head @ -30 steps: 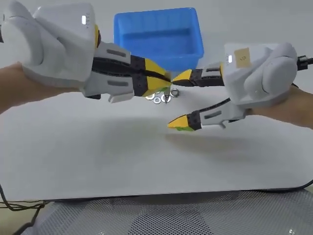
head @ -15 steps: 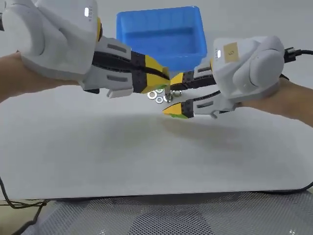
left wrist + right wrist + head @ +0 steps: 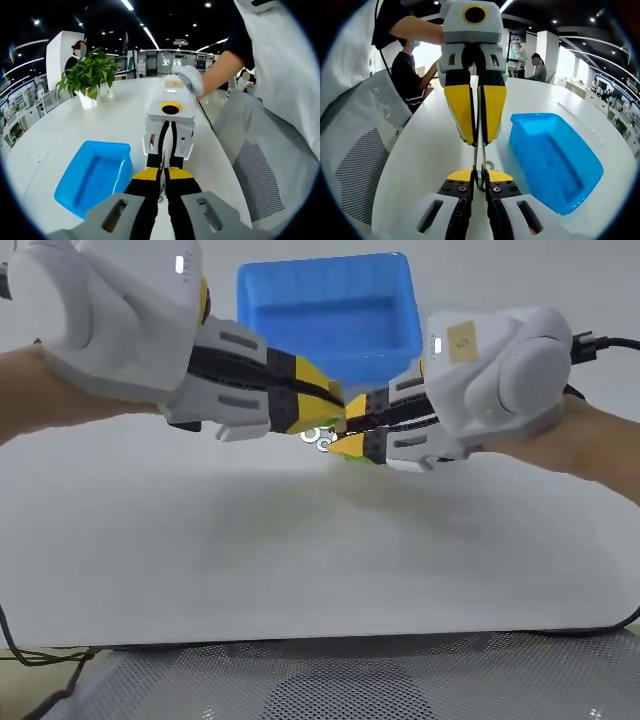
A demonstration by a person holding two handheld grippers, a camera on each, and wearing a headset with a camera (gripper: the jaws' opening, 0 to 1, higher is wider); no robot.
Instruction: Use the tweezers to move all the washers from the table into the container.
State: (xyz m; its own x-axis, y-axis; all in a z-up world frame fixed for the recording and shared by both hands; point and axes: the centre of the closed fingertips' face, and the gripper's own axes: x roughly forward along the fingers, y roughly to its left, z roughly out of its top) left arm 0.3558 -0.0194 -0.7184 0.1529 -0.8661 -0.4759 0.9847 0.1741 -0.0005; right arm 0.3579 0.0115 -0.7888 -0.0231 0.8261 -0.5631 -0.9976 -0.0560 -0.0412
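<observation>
The thin metal tweezers (image 3: 479, 142) run between the two grippers, which face each other tip to tip. My left gripper (image 3: 335, 410) is shut on one end, its yellow fingers (image 3: 462, 112) pressed on the blades. From the right comes my right gripper (image 3: 342, 437), its jaws closed on the other end of the tweezers (image 3: 162, 167). Several small washers (image 3: 318, 438) lie on the white table (image 3: 300, 540) just under the meeting tips, partly hidden. The blue container (image 3: 325, 320) stands right behind them with nothing in it that I can see.
A grey mesh surface (image 3: 320, 680) runs along the table's near edge, with a cable (image 3: 30, 658) at its left. In the gripper views, a potted plant (image 3: 87, 80) stands far down the table and people sit in the background.
My right gripper was wide open to the right of the washers; it has moved left to the tweezers and closed on them. The left gripper has barely moved.
</observation>
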